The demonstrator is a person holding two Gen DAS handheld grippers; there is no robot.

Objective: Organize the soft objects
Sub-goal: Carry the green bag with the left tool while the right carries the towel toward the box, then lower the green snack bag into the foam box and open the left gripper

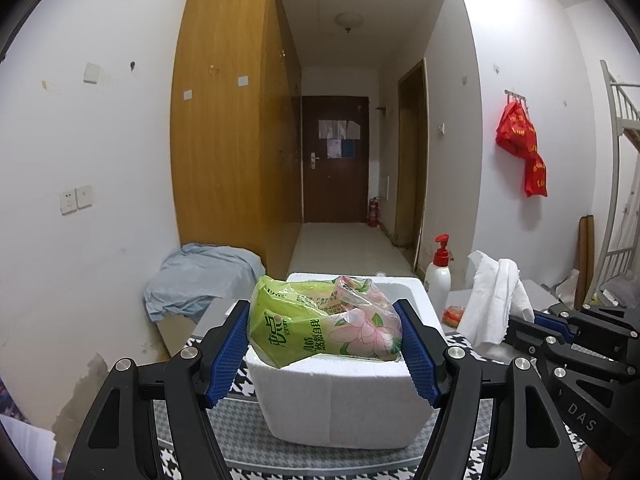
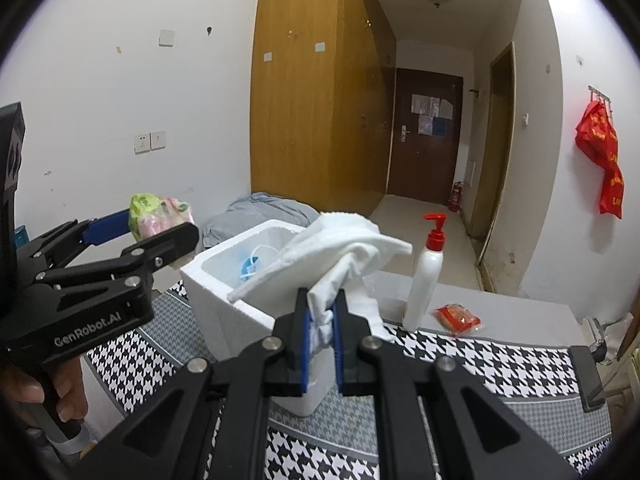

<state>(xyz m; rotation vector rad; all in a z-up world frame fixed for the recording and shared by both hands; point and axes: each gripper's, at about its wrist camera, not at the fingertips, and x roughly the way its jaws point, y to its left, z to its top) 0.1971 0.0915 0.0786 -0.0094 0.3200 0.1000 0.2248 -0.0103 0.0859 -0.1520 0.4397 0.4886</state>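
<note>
My left hand-held gripper [image 1: 324, 332] squeezes the light, crinkly tissue pack [image 1: 320, 322] across its middle. My right hand-held gripper [image 2: 322, 326] pinches the limp white cloth [image 2: 340, 256] at a bunched fold.

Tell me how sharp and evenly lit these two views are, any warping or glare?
Left wrist view: sharp, soft even light, dark vignette corners; the tall wooden wardrobe bows outward. Right wrist view: same fisheye bend, white cloth bright but not blown out, near black gripper arms slightly soft, no strong glare.
</note>
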